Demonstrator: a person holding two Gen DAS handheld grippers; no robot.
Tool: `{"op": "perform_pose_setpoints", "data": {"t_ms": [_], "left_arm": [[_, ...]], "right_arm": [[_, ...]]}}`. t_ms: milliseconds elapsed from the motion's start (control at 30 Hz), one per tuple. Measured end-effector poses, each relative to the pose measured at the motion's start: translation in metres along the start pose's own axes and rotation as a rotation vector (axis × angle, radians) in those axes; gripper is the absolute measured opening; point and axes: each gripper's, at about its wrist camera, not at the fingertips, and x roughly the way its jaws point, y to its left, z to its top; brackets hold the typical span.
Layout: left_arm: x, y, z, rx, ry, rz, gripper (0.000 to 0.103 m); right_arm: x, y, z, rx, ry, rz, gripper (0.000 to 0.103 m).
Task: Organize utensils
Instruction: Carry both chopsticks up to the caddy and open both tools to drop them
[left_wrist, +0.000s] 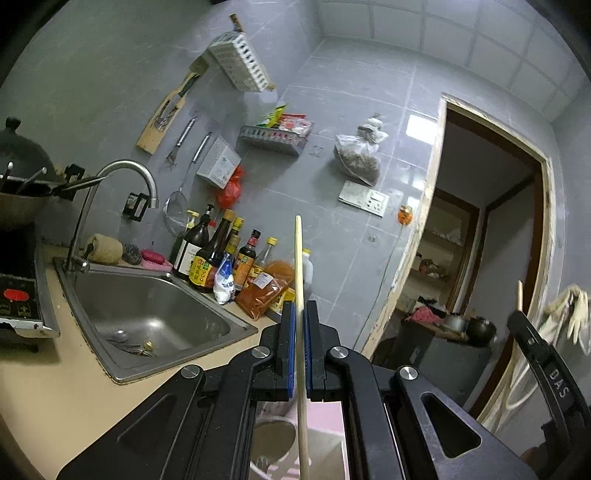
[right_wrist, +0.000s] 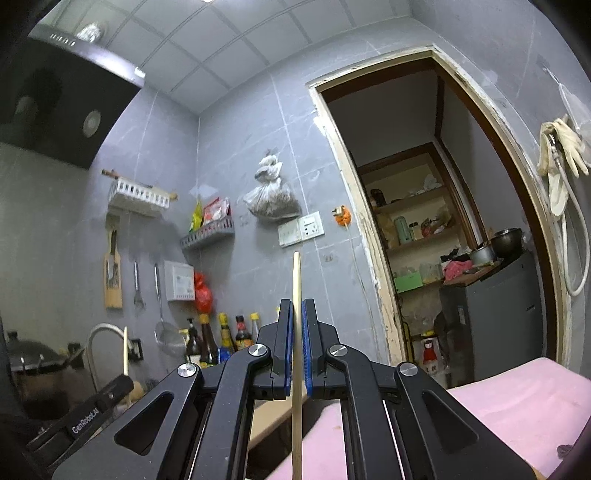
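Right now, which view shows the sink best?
The left wrist view: the sink lies open to the camera, its basin, drain and faucet all visible. The right wrist view shows only the faucet's curved neck at lower left; the basin is hidden.

Dim, cool indoor light; a ceiling lamp (right_wrist: 207, 1) glows at the top edge and glares off the glossy grey wall tiles (left_wrist: 419, 125) beside the doorway. Fisheye bending curves straight lines towards dark vignetted corners. The hanging gloves (left_wrist: 570, 314) at far right are blurred.

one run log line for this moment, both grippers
left gripper: shut on chopstick | right gripper: shut on second chopstick | both sticks upright | sink behind
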Motion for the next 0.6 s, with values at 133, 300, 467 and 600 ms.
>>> {"op": "perform_pose_setpoints", "data": {"t_ms": [133, 300, 467, 600], "left_arm": [[-0.003, -0.008, -0.009, 0.06, 0.015, -0.017, 0.002], [0.001, -0.012, -0.016, 0.097, 0.054, -0.031, 0.002], [0.006, -0.008, -0.02, 0.106, 0.097, -0.069, 0.002], [0.009, -0.003, -0.022, 0.1, 0.136, -0.088, 0.003]], "right_arm": [[-0.004, 0.003, -0.006, -0.027, 0.029, 0.003, 0.003], [-0.003, 0.003, -0.011, -0.027, 0.062, 0.013, 0.003], [-0.001, 0.007, -0.017, -0.037, 0.094, 0.036, 0.004], [0.0, 0.008, -0.019, -0.04, 0.107, 0.042, 0.008]]}}
